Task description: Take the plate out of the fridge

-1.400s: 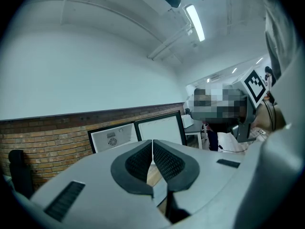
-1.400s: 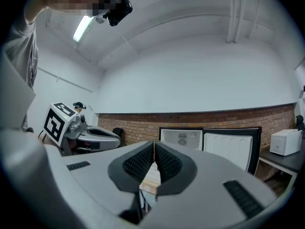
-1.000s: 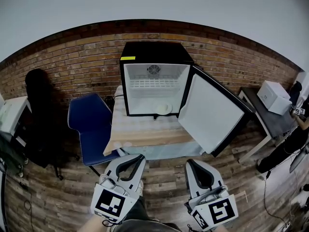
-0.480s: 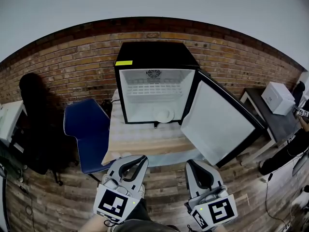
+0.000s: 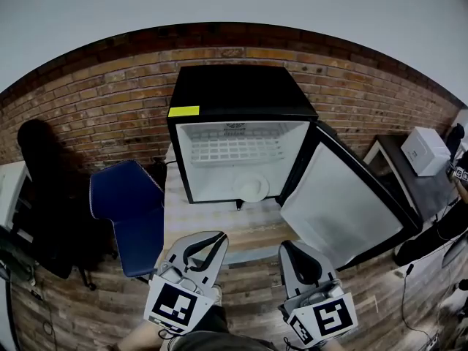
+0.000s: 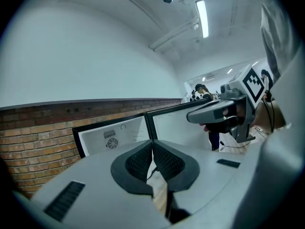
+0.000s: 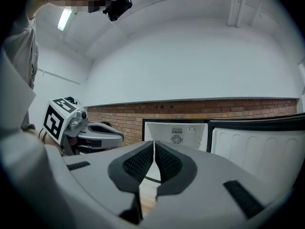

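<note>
A black mini fridge stands on a low table with its door swung open to the right. A white plate lies on the fridge floor, towards the right. My left gripper and right gripper hover side by side in front of the table, both short of the fridge and both empty. In the left gripper view the jaws meet at the tips, with the fridge beyond. The right gripper view shows its jaws pressed together and the fridge ahead.
The fridge sits on a light wooden table top. A blue chair stands to the table's left. A white box rests on a dark side table at the right. A brick wall runs behind.
Both grippers have moved forward together towards the fridge, which now looks larger and nearer. Their jaws have stayed shut.
</note>
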`<action>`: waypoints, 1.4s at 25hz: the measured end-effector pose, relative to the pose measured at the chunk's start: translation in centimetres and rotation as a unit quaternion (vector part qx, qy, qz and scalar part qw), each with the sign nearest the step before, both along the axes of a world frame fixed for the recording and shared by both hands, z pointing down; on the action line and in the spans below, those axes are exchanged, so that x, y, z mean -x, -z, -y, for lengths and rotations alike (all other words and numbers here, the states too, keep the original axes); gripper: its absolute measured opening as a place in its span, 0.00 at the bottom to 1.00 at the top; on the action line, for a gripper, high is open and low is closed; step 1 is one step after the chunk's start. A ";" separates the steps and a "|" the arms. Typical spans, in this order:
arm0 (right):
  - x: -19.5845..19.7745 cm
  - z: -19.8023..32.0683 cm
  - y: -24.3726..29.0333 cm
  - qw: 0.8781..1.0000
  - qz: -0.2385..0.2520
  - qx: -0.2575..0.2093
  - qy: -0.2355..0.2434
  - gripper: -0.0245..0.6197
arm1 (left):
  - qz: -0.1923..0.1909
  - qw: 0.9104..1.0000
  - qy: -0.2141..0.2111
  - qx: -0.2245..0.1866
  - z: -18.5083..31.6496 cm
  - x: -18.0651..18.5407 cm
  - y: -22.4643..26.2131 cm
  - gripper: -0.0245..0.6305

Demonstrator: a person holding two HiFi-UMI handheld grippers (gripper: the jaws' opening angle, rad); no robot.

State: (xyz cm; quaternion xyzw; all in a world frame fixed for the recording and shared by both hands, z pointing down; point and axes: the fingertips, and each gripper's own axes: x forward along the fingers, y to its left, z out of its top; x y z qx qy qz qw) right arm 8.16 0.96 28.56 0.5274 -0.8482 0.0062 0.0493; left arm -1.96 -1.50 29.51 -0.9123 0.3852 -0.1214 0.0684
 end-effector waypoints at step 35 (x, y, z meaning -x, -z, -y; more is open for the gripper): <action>0.2 19.2 -1.4 0.996 0.028 0.037 -0.069 0.09 | 0.000 1.000 -0.020 0.016 18.7 1.6 -0.9 0.07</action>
